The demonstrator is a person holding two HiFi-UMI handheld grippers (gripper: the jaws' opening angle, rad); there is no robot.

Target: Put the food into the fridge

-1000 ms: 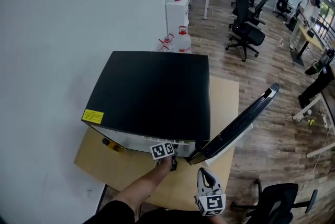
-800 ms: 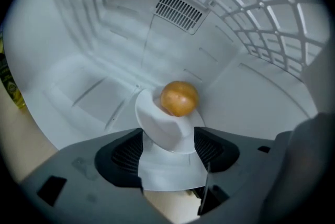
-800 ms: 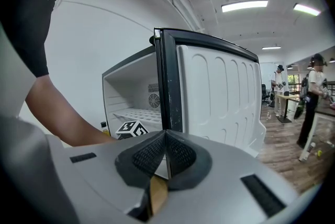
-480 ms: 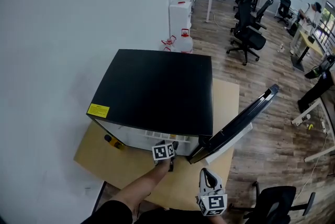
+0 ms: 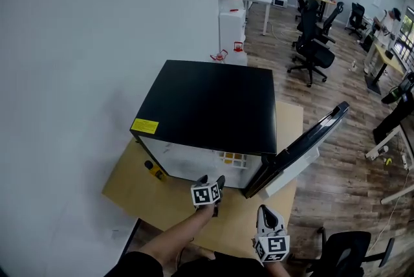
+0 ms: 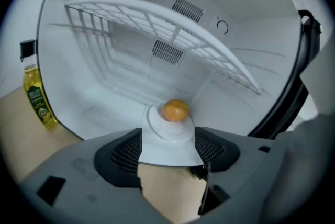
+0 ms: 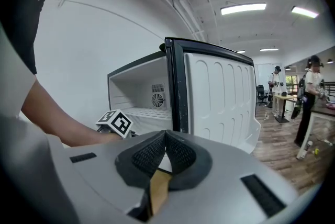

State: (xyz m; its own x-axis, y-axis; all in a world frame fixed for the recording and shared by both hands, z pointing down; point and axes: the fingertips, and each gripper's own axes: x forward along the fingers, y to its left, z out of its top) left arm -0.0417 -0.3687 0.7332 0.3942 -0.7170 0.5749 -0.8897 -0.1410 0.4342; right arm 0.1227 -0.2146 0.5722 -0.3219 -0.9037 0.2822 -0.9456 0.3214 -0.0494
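- The black fridge (image 5: pixel 210 104) sits on a wooden table (image 5: pixel 139 188) against the wall, with its door (image 5: pixel 304 149) swung wide to the right.
- The left gripper (image 6: pixel 167 139) is right at the mouth of the opening, pointing in and angled downward.
- Its jaws have just been opening and now stand wide apart. The pads press on nothing.
- Straight ahead of them is a white plate (image 6: pixel 170 126) on the fridge's white floor, its near rim showing in the gap between the jaws.
- On that plate is the orange food (image 6: pixel 175 111), a small round piece sitting toward the far side. What kind of food it is, I can't tell.
- So the food is inside the fridge, in the lower space beneath the wire shelf (image 6: pixel 157 21).
- The shelf runs across above the plate, and nothing shows on the part of it in view.
- Outside, on the table just left of the cabinet, a bottle of yellow oil (image 6: pixel 35 93) with a black cap stands upright.
- The right gripper (image 7: pixel 165 142) hangs back over the table's near edge, in front of the open door and apart from the fridge.
- Its jaws are pressed together with nothing between them.
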